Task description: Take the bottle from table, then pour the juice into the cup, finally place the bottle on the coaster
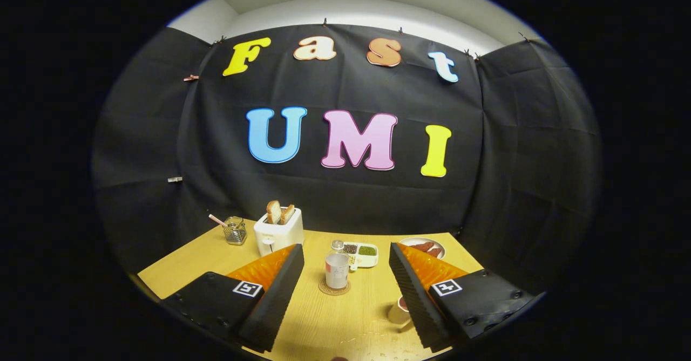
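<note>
We see bottle (337, 270) upright on coaster (334, 288), mid desk (189, 264), ahead of and between fingers. We judge it light, rigid, smooth, maybe slippery; grip mid-body. Cup (399, 312) beside right finger. Tongs (345, 253) wide open, holding nothing, raised above desk, pitched slightly down, aimed at bottle.

**Layout of the table ahead of the gripper**

The bottle (337, 270) is standing upright on the coaster (334, 288), between and just beyond the spread fingers of the gripper (346, 261), which are holding nothing. The cup (399, 313) is sitting beside the right finger, partly hidden by it. Behind the bottle a divided tray (363, 254) is lying; left of it the toaster (278, 233) is holding two bread slices (279, 212), with a wire holder (235, 230) farther left. A plate (428, 246) is resting at the back right of the table (183, 266).
</note>
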